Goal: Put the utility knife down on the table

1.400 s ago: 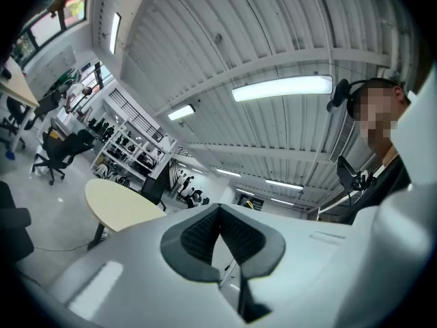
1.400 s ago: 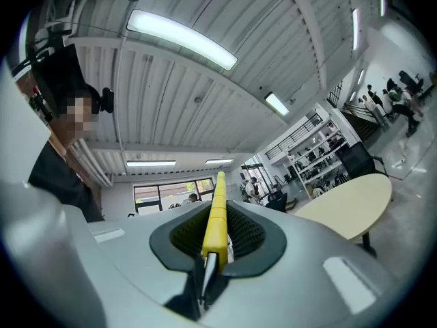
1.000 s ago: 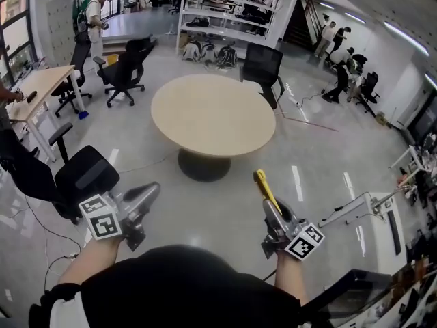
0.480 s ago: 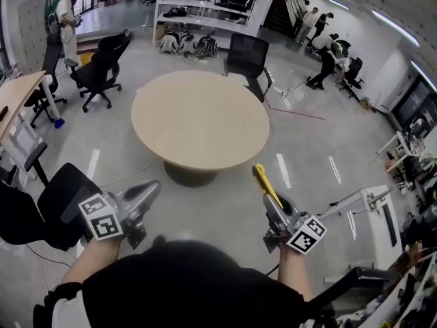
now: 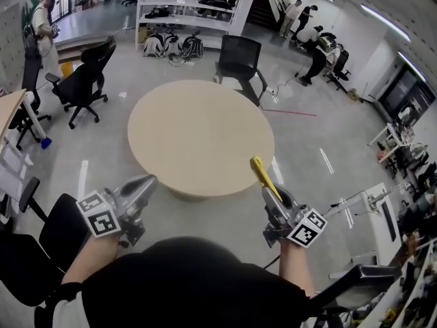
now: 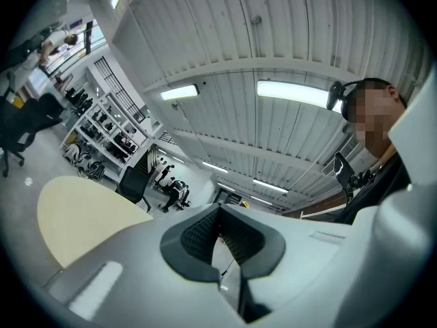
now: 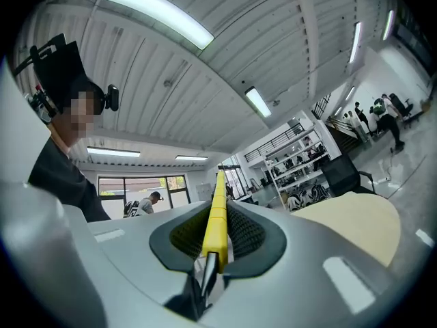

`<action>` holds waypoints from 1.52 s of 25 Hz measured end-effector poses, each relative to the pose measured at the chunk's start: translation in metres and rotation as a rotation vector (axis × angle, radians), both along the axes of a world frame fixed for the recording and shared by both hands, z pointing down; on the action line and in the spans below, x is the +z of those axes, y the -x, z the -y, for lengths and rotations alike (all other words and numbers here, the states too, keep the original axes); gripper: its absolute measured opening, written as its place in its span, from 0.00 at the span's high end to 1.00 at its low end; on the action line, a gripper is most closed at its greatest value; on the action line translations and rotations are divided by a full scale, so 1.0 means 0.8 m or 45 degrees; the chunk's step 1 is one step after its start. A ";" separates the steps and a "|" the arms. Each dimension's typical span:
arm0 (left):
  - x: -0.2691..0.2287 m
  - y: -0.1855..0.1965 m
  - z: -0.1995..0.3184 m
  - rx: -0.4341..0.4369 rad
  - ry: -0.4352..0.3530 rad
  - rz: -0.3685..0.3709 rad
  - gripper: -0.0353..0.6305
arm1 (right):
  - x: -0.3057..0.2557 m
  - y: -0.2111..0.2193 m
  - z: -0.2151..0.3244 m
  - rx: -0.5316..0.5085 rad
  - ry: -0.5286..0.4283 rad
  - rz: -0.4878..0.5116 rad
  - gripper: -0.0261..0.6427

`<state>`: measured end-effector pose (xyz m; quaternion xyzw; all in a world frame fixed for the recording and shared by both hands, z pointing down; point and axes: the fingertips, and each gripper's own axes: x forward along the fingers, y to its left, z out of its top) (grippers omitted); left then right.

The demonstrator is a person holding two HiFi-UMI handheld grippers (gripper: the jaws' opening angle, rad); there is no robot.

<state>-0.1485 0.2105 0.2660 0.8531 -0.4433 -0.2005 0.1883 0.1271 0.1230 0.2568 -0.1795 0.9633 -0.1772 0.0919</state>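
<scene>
Knife carry, not yet over the target: utility knife (image 5: pixel 260 174) is pinched between the pads of the right gripper (image 5: pixel 269 195). Its yellow body sticks forward and slightly up past the jaw tips, above the floor just short of the near rim of the round table (image 5: pixel 198 132). Right gripper view agrees: the yellow spine runs up the centre line between the ribbed pads, with the jaws closed on it. The hold looks to be at the rear of the handle, presumably so the free end can touch the tabletop first. Left gripper (image 5: pixel 143 186) is held level to the left, jaws pressed together on nothing (its own view shows only a thin slit between the pads). It is apparently just kept out of the way. Remaining, in my judgement: reach over the top, lower, release.
</scene>
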 end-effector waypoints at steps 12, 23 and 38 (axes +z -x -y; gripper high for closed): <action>0.014 0.094 0.052 -0.098 -0.003 -0.026 0.95 | -0.008 0.078 0.088 -0.032 -0.017 -0.027 0.85; 0.042 0.075 0.158 -0.243 0.050 0.034 0.95 | 0.044 0.078 0.239 -0.185 0.043 0.022 0.85; 0.014 -0.067 0.404 -0.398 0.113 0.095 0.95 | 0.075 0.025 0.565 -0.401 0.208 0.093 0.85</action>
